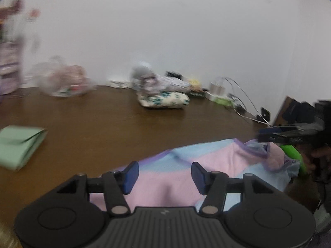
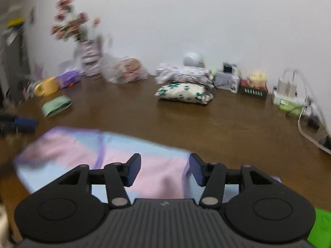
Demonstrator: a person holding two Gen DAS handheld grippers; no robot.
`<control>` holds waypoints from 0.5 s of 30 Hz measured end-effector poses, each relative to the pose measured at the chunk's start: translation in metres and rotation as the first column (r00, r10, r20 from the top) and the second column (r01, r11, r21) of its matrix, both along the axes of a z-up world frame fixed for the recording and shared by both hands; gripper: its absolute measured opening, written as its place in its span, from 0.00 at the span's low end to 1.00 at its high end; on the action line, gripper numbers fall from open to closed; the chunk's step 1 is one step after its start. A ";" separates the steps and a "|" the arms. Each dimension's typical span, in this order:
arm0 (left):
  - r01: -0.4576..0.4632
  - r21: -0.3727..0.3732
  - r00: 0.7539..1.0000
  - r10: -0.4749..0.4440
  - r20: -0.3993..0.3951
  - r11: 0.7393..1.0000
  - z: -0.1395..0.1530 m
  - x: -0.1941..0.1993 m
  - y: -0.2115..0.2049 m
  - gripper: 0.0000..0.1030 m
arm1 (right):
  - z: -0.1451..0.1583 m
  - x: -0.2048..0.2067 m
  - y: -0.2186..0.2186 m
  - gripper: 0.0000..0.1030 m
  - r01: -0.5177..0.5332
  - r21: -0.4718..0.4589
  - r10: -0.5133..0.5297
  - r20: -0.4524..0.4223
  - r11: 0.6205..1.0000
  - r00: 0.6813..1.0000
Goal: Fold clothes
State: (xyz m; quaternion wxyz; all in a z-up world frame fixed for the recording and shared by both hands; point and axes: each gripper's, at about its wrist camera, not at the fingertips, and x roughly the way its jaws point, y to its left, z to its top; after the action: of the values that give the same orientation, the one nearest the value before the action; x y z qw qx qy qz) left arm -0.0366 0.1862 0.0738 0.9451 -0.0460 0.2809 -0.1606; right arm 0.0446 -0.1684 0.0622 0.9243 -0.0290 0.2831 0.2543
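**Both grippers empty above the shirt**

Left gripper [image 1: 163,174] and right gripper [image 2: 163,169]: fingers apart, holding nothing, over the pastel shirt [image 2: 82,150] on the tabletop [image 2: 227,124]. Farther: folded clothes [image 2: 184,94], clear bag [image 2: 124,71] with blurred contents, vase [image 2: 90,60] holding flowers [image 2: 70,22].

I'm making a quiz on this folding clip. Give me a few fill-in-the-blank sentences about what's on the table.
1. The pink and blue garment lies on a ____ table.
2. The folded cloth lying alone is pale ____.
3. The flowers stand against the ____ wall.
4. Between the left gripper jaws there is ____.

Missing words: brown; green; white; nothing
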 end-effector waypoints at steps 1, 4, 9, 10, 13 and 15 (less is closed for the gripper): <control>0.015 0.006 1.000 -0.015 -0.020 1.000 0.001 0.022 -0.010 0.56 | -0.003 0.023 0.002 0.51 0.030 0.018 -0.029 -0.049 0.999 0.998; 0.016 0.051 0.994 -0.010 -0.107 0.999 -0.013 0.084 -0.036 0.56 | -0.024 0.074 0.004 0.46 0.117 0.061 -0.105 -0.178 0.991 0.978; 0.031 0.041 0.982 -0.023 -0.189 0.999 -0.039 0.120 -0.052 0.54 | -0.050 0.086 0.014 0.33 0.115 0.033 -0.106 -0.204 0.993 0.973; 0.042 0.047 0.981 -0.032 -0.189 0.998 -0.042 0.120 -0.053 0.52 | -0.050 0.084 0.014 0.25 0.106 0.029 -0.099 -0.202 0.994 0.974; 0.051 0.087 0.985 -0.035 -0.171 0.995 -0.046 0.118 -0.058 0.03 | -0.052 0.077 0.019 0.08 0.076 0.008 -0.074 -0.182 0.997 0.981; 0.052 0.094 0.986 -0.037 -0.163 0.994 -0.047 0.114 -0.060 0.02 | -0.052 0.072 0.023 0.07 0.062 -0.011 -0.063 -0.164 0.998 0.984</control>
State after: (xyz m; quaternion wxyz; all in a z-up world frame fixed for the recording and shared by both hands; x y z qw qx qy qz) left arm 0.0777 0.1257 0.0270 0.9166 -0.0063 0.3647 -0.1635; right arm 0.1162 -0.1458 0.0107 0.9052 -0.0016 0.3600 0.2259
